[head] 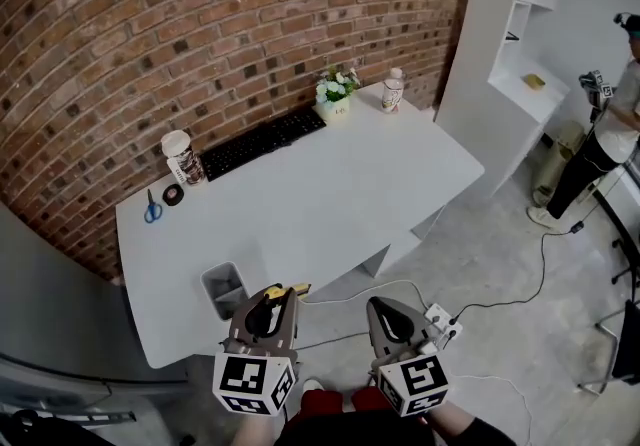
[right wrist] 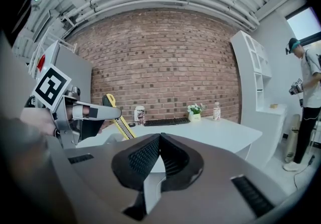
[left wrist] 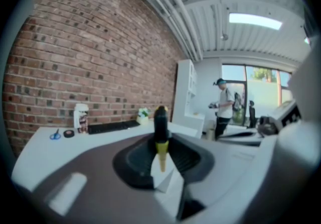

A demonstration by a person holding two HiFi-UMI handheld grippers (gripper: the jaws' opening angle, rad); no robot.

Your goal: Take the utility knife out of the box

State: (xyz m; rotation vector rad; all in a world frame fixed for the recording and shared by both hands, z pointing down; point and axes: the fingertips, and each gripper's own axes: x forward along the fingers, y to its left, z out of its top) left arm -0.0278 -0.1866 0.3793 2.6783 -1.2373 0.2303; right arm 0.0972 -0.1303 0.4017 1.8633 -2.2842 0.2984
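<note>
My left gripper (head: 281, 294) is shut on the yellow and black utility knife (head: 268, 302) and holds it off the near table edge, just right of the small grey box (head: 213, 280). In the left gripper view the knife (left wrist: 160, 135) stands upright between the jaws, its black end up. The box stands open at the near edge of the white table (head: 330, 194). My right gripper (head: 392, 310) hangs beside the left one over the floor, jaws together with nothing in them. In the right gripper view the knife (right wrist: 118, 120) sticks out of the left gripper (right wrist: 93, 113).
Along the brick wall stand a black keyboard (head: 262, 141), a flower pot (head: 336, 92), a bottle (head: 393, 91), a lidded cup (head: 181, 156), a tape roll (head: 173, 195) and blue scissors (head: 152, 208). A white shelf (head: 530, 24) and a person (head: 610, 134) are at the right; a power strip (head: 441, 321) lies on the floor.
</note>
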